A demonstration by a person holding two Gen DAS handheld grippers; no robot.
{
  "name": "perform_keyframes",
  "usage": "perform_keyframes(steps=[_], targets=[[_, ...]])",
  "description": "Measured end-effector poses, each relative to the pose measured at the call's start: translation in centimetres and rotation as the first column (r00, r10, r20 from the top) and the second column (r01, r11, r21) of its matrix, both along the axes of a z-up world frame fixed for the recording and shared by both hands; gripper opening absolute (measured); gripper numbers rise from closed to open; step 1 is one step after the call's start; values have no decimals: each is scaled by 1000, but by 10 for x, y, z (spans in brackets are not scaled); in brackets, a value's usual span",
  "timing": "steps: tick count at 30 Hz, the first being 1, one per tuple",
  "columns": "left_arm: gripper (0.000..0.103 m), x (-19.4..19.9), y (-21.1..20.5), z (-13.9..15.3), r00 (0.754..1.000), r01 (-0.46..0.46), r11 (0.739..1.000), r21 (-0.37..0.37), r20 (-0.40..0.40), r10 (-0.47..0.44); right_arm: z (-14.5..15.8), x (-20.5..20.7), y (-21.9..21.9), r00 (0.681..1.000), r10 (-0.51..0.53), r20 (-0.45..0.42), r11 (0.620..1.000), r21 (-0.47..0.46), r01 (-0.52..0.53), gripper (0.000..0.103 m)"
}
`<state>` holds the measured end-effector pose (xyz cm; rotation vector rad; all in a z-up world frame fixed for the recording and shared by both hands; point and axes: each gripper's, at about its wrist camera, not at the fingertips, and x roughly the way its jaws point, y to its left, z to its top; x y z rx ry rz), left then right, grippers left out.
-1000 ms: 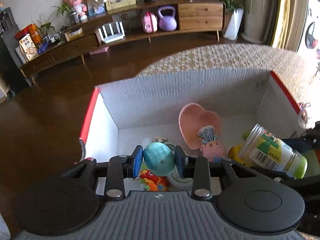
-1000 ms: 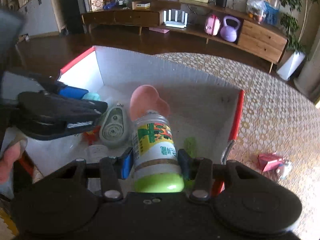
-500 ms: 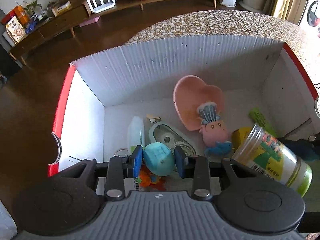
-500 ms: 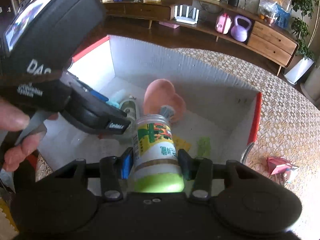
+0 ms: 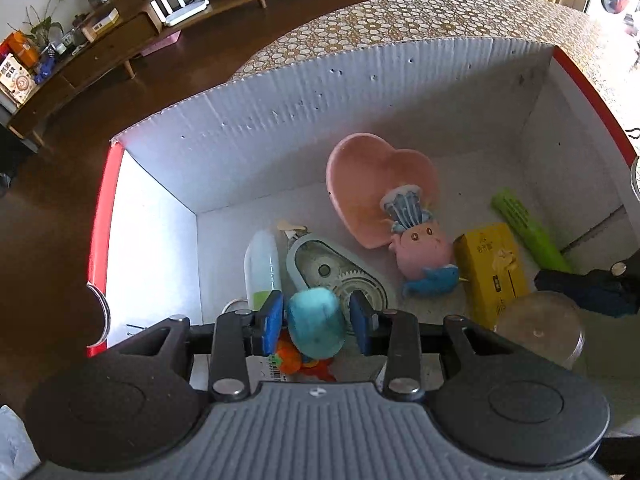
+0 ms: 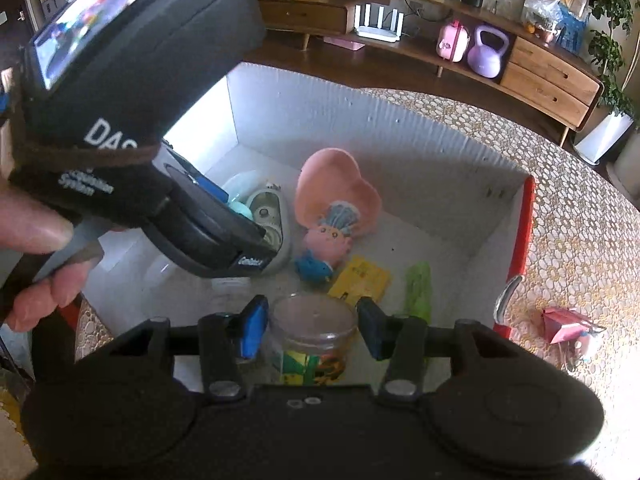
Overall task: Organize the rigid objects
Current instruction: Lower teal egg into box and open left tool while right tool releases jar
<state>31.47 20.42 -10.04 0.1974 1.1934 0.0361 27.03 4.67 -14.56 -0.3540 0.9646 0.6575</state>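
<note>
White letters "DAS" stand on the black body of the left tool (image 5: 316, 316), with a smaller line below ending in "System"; a short word near its nose is too blurred to read. The yellow carton (image 5: 492, 264) on the box (image 5: 320, 112) floor carries dark characters that cannot be made out, and the jar (image 6: 308, 360) wears a green and yellow label with no legible text.

A person's hand (image 6: 44, 248) wraps the left tool's handle, which points steeply down over the box's left side. Its jaws have just been opening and stand released: the teal ball (image 5: 316, 324), blurred, sits between the blue pads with a gap on each side, above the near-left part of the floor.

The right tool (image 6: 312, 326) also tilts steeply down at the near edge. Its jaws have just been opening as well, and the jar, base upward, is between the pads without touching them.

The box stands on the patterned worktop (image 5: 400, 20). A pink heart dish (image 5: 372, 184) leans near its far wall.
</note>
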Motion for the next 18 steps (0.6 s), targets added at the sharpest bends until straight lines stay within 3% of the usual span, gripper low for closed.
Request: perform_keyframes(steps=[4,9,18], targets=[[39,-2,3,3,1000,-25,999,-22,9,25,8,-4,-4,1000,4,6,1000,14,-4,54],[61,-12,9,14,995,-50,997,-59,78,55,22,-15,-9,999,22,32,999,39,-23,56],[61,-35,6,36,981,-57,996,-73,182,70,60,-40,-27,994,51,102,993,100,-61,63]])
